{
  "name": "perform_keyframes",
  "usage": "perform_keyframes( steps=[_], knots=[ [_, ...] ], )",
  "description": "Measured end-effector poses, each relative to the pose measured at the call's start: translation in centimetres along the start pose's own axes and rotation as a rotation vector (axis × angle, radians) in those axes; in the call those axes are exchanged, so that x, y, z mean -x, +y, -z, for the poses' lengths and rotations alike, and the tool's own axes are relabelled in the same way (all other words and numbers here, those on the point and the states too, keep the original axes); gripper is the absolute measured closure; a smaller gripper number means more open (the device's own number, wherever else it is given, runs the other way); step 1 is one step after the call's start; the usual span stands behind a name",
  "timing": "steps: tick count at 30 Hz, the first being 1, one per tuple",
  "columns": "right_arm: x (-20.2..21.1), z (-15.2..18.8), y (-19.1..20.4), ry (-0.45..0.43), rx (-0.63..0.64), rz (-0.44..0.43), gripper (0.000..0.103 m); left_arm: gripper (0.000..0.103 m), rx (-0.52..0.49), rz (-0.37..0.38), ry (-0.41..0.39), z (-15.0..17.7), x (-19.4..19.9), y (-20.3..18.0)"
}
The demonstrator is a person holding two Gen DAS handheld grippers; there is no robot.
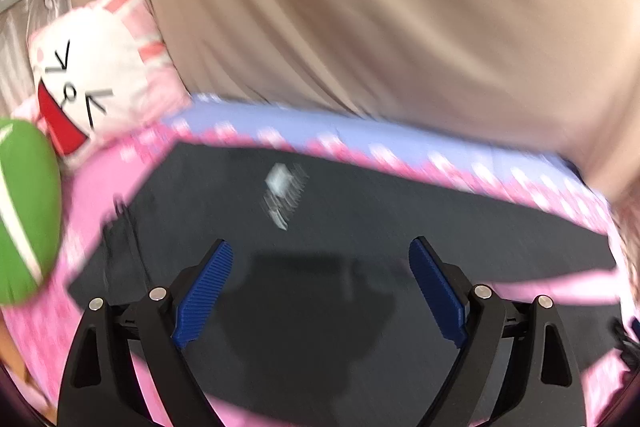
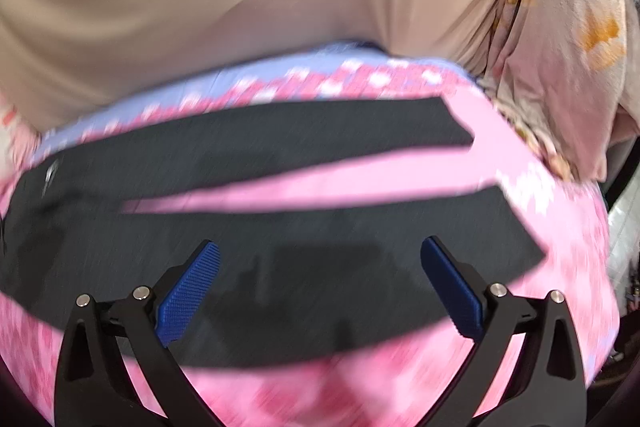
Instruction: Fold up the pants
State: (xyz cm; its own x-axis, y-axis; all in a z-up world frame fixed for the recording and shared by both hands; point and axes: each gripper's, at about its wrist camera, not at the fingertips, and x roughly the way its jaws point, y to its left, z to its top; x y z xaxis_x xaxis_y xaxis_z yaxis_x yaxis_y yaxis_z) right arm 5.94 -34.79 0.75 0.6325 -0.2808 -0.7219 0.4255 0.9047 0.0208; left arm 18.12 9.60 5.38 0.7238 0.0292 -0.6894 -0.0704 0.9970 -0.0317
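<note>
**Pants lie flat, both grippers empty above them**

The dark pants (image 2: 280,227) lie spread on the pink bedsheet (image 2: 360,379) — legs apart, long axis crosswise to both grippers. The left gripper (image 1: 320,291) hangs wide open over the waist part, the right gripper (image 2: 320,287) wide open over the nearer leg; neither holds anything. Blur hides whether the fingertips touch the cloth.

The left gripper (image 1: 320,291) was held with its blue pads (image 1: 204,293) spread wide apart. The right gripper (image 2: 320,291) was likewise held agape, nothing being clasped between its pads (image 2: 452,291).
</note>
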Motion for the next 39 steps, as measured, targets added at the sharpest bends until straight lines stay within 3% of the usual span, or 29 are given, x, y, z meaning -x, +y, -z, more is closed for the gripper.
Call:
perform_keyframes(
  steps=[3, 7, 12, 15, 17, 18, 21, 23, 24, 25, 27, 29, 30, 31, 34, 36, 38, 39],
  knots=[
    [-3.4, -3.6, -4.0, 0.02, -0.054, -0.001, 0.005, 0.015, 0.02, -0.065, -0.015, -4.1, -4.1, 2.4],
    [-7.1, -6.2, -7.5, 0.038, -0.102, 0.04, 0.005, 0.015, 0.081, -0.176, 0.028, -8.3, -12.1, 6.5],
    [-8.9, -6.4, -8.2, 0.038, -0.123, 0.013, 0.005, 0.016, 0.155, -0.266, 0.154, -10.2, -20.6, 11.6],
    [-9.6, -6.2, -7.9, 0.039, -0.103, 0.057, 0.005, 0.023, 0.188, -0.322, 0.215, -10.0, -23.9, 13.9],
    [-10.2, -6.1, -8.0, 0.047, -0.111, 0.06, 0.005, 0.03, 0.221, -0.343, 0.235, -9.9, -25.3, 15.2],
    [-10.3, -6.0, -8.0, 0.045, -0.115, 0.063, 0.005, 0.041, 0.233, -0.337, 0.246, -9.8, -25.8, 15.5],
    [-10.6, -6.1, -7.9, 0.042, -0.11, 0.066, 0.005, 0.05, 0.226, -0.329, 0.256, -9.6, -26.5, 15.8],
    [-10.8, -6.3, -7.8, 0.043, -0.099, 0.079, 0.005, 0.066, 0.198, -0.333, 0.254, -9.6, -26.4, 15.6],
    [-11.0, -6.5, -7.9, 0.042, -0.093, 0.086, 0.005, 0.084, 0.191, -0.331, 0.249, -9.6, -26.2, 15.6],
    [-11.2, -6.7, -8.1, 0.039, -0.088, 0.097, 0.005, 0.093, 0.193, -0.285, 0.24, -9.6, -25.7, 15.5],
    [-11.5, -7.4, -9.1, 0.032, -0.08, 0.112, 0.005, 0.096, 0.212, -0.275, 0.218, -9.9, -24.4, 15.4],
    [-11.9, -8.2, -10.3, 0.027, -0.075, 0.113, 0.005, 0.08, 0.251, -0.289, 0.215, -10.2, -23.7, 16.0],
    [-12.6, -8.9, -11.1, 0.033, -0.066, 0.109, 0.005, 0.045, 0.275, -0.296, 0.227, -10.3, -23.9, 16.5],
    [-13.2, -9.4, -11.8, 0.042, -0.061, 0.096, 0.005, 0.019, 0.289, -0.324, 0.234, -10.3, -24.2, 17.0],
    [-16.1, -11.1, -13.8, 0.095, -0.055, 0.06, 0.005, 0.015, 0.285, -0.393, 0.249, -9.9, -25.6, 17.8],
    [-18.3, -11.9, -14.1, 0.126, -0.023, 0.106, 0.005, 0.013, 0.299, -0.366, 0.286, -9.3, -27.1, 18.6],
    [-20.4, -12.4, -14.4, 0.158, -0.005, 0.117, 0.005, 0.013, 0.318, -0.354, 0.261, -9.1, -27.2, 18.8],
    [-21.2, -12.5, -14.5, 0.169, -0.007, 0.114, 0.005, 0.022, 0.315, -0.337, 0.254, -9.2, -27.2, 18.8]
  ],
)
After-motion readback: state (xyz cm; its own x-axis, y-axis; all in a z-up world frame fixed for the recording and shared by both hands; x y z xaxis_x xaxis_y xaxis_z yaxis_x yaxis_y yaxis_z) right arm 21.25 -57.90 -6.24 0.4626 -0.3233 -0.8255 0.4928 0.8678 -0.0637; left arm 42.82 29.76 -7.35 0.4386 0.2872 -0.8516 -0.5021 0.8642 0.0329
